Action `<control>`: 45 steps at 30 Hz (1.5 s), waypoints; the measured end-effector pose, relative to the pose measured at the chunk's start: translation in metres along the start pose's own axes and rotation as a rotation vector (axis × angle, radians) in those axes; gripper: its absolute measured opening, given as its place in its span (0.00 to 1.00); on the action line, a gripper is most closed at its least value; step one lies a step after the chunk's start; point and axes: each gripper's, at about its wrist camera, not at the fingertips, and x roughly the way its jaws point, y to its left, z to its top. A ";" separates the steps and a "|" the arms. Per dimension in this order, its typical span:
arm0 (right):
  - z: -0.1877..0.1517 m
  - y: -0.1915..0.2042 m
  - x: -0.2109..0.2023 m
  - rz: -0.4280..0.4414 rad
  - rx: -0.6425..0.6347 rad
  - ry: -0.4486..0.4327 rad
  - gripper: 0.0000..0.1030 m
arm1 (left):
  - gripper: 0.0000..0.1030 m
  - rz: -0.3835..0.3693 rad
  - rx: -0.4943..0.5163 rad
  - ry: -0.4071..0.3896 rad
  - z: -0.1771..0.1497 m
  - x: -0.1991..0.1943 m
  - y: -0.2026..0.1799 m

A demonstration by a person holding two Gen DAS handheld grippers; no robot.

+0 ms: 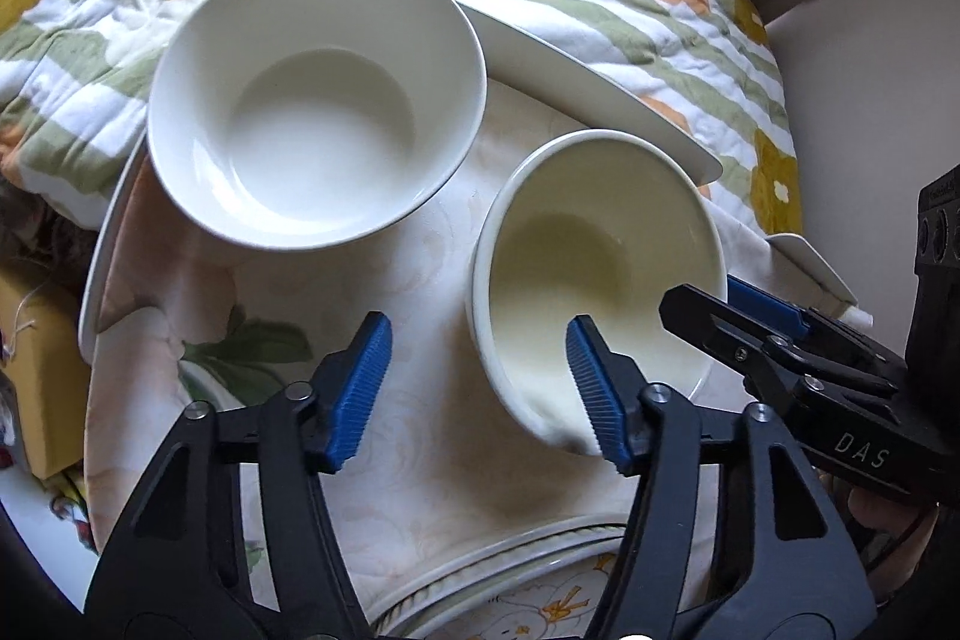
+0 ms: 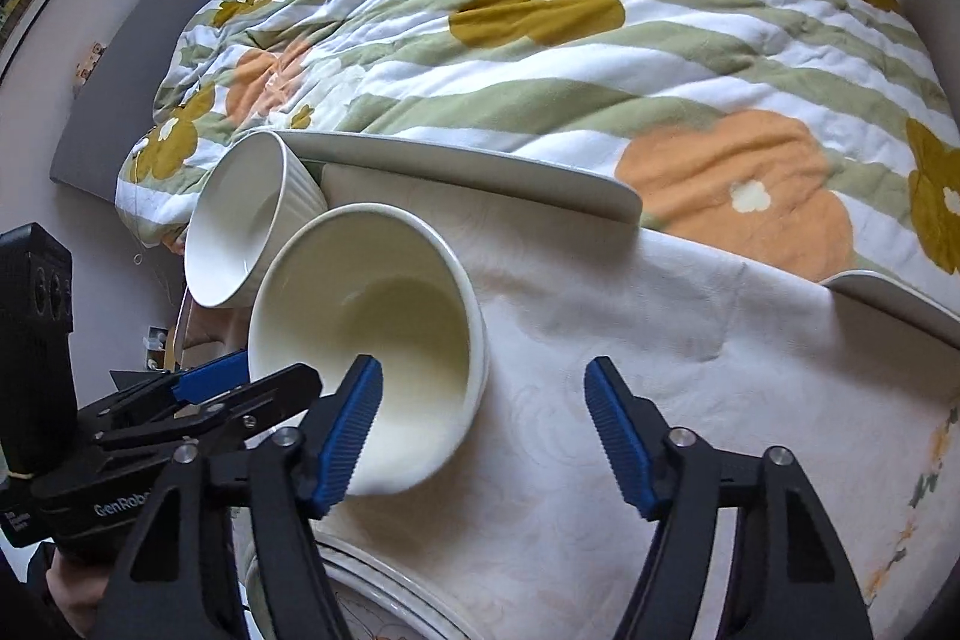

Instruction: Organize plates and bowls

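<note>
Both grippers gape wide, holding nothing — the left gripper (image 1: 480,388) and right gripper (image 2: 483,430) flank the cream bowl (image 1: 594,274) on the pale tablecloth (image 2: 660,340). Behind the cream bowl sits a white bowl (image 1: 315,100), beside a long white platter (image 2: 480,175) — a patterned plate (image 1: 528,592) lies in front.

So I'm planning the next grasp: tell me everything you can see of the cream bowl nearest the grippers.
The cream bowl is plain, glossy, ceramic-looking, with a rounded rolled rim, and empty. It looks tilted, its opening towards the cameras, on the pale cloth, just right of the white ribbed bowl. The left gripper and right gripper both stand open, each with one blue pad overlapping the bowl's near rim; whether they touch it cannot be told.
</note>
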 end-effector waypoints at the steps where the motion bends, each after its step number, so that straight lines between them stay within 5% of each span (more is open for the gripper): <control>1: 0.000 0.001 0.002 -0.001 0.004 0.002 0.53 | 0.44 -0.007 0.007 0.003 0.001 0.003 0.000; 5: -0.002 0.003 0.008 0.003 0.030 0.000 0.35 | 0.18 -0.009 0.032 0.006 0.002 0.009 -0.004; 10: -0.005 0.005 0.015 -0.022 0.049 0.017 0.13 | 0.16 0.014 0.065 -0.002 0.003 0.009 -0.008; 19: -0.007 0.006 0.010 -0.017 0.047 -0.002 0.13 | 0.16 0.046 0.102 -0.031 0.000 0.000 -0.015; 27: -0.021 0.006 -0.044 -0.005 0.039 -0.101 0.13 | 0.16 0.037 0.145 -0.101 -0.015 -0.043 -0.045; 37: -0.086 -0.026 -0.149 -0.032 0.067 -0.262 0.13 | 0.16 0.012 0.265 -0.201 -0.079 -0.109 -0.146; 45: -0.160 -0.084 -0.219 -0.092 0.108 -0.315 0.13 | 0.16 -0.044 0.346 -0.193 -0.153 -0.113 -0.239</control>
